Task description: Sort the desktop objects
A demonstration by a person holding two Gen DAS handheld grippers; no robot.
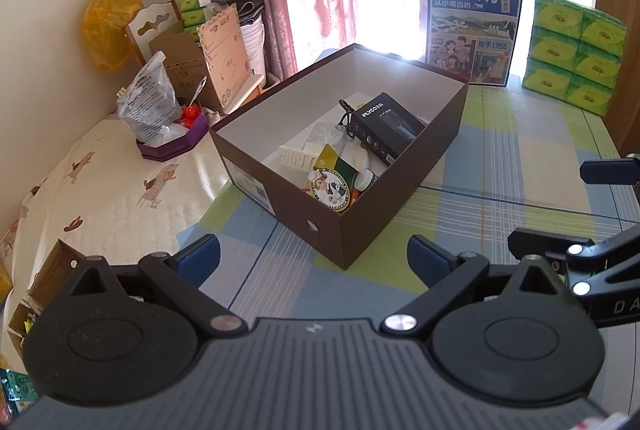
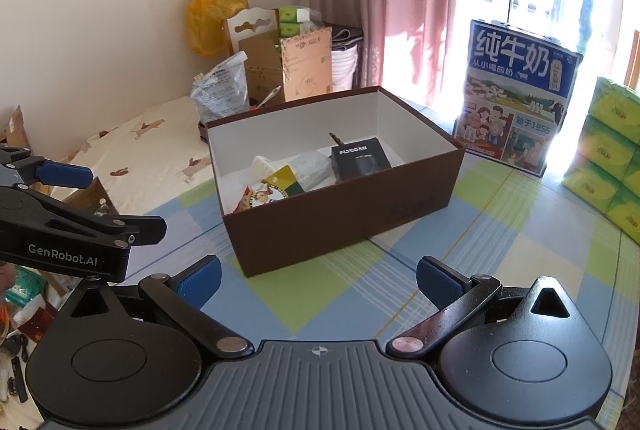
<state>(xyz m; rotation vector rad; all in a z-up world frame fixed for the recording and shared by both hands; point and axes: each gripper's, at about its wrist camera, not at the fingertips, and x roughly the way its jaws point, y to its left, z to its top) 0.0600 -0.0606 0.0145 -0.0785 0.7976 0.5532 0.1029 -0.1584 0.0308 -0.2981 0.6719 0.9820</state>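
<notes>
The left gripper (image 1: pixel 314 260) sits at the bottom centre of its view with jaws spread wide and nothing between them; the right gripper (image 2: pixel 318 280) does the same in its own view, equally released and empty. Both hover above the checked tablecloth (image 2: pixel 500 230), side by side, each showing at the edge of the other's frame. Just ahead of both, in mid-frame, stands the brown box (image 1: pixel 384 202), open-topped, its near corner pointing at the left jaws and its long axis running from lower left to upper right in the left view. In the right view the box's long wall lies almost square across the frame. Inside lie a black FLYCO carton (image 1: pixel 386 128), a white comb-like piece (image 1: pixel 298 156), a round illustrated badge (image 1: pixel 330 190) and a small green-capped bottle (image 1: pixel 366 178) (other bits are too tangled to name). No loose item lies on the cloth between jaws and box, so the sorting looks largely done. Neither gripper is plainly nearer; the right faces the box more squarely. A blue milk carton case (image 2: pixel 516 90) and green tissue packs (image 2: pixel 612 150) stand beyond, at upper right.
</notes>
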